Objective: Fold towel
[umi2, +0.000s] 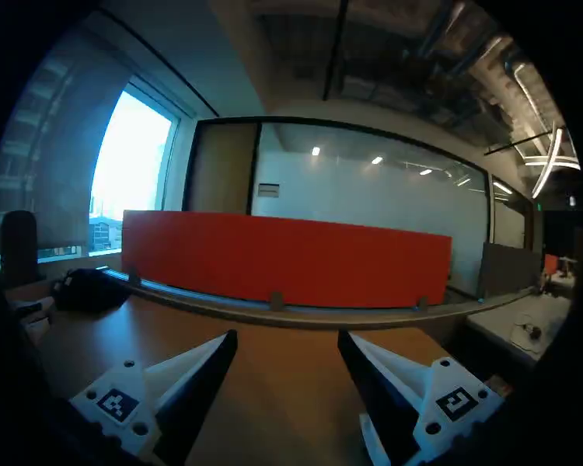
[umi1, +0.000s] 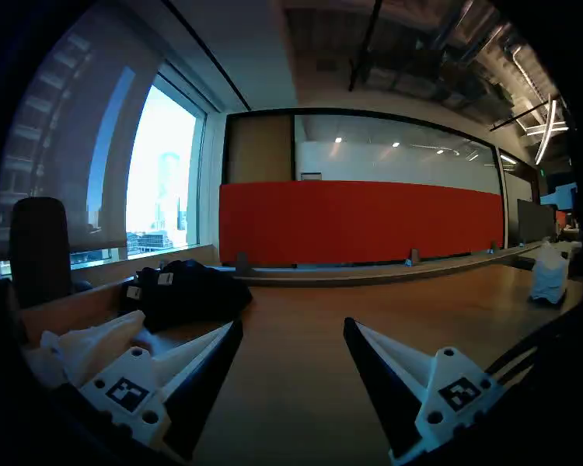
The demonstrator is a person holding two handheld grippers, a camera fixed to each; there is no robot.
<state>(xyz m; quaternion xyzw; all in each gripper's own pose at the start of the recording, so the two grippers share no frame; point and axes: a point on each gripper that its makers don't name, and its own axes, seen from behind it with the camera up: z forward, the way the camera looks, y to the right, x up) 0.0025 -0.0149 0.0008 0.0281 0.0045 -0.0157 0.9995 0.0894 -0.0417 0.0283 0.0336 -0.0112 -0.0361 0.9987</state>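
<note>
A wooden surface (umi1: 307, 380) meets a red partition (umi1: 361, 221). The left gripper (umi1: 291, 322) and right gripper (umi2: 288, 334) gape, empty. A pale crumpled towel (umi1: 82, 346) lies beside a black bundle (umi1: 186, 291); a careless pinch could snag both.

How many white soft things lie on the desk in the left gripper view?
2. One crumpled white bundle lies at the near left; one white bag stands at the far right. Others may be hidden behind the black pile.

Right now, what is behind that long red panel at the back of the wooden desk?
Above the red panel a glass wall rises behind it. Whatever stands lower down is hidden by the panel itself.
</note>
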